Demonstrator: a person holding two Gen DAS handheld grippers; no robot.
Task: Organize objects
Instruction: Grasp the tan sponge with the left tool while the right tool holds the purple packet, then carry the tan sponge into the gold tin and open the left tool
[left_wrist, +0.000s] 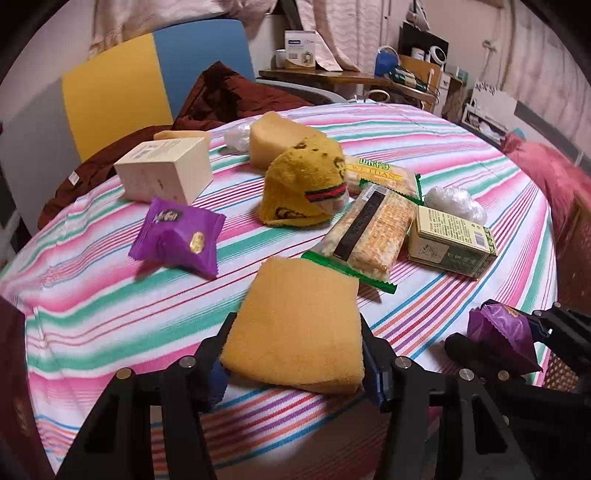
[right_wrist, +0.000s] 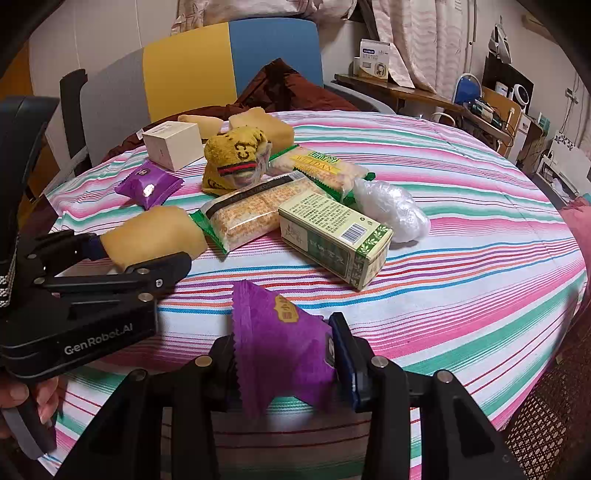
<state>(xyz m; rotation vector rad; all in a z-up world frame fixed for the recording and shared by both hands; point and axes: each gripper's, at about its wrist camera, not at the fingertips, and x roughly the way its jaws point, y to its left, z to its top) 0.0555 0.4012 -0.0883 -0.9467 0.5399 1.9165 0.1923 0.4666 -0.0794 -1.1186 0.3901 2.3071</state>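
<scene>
Striped pink, green and white cloth (left_wrist: 110, 295) covers the round table, strewn with snacks and boxes. At its near edge the left gripper (left_wrist: 295, 354) has its jaws pressed on the flat yellow sponge (left_wrist: 295, 325), which lies just in front of the green-edged cracker packet (left_wrist: 373, 236). Beside it the right gripper (right_wrist: 284, 354) is clamped on a purple foil snack packet (right_wrist: 280, 343). Judging by the soft sponge, lift straight and slowly, clear of the cracker packet, squeezing no harder
</scene>
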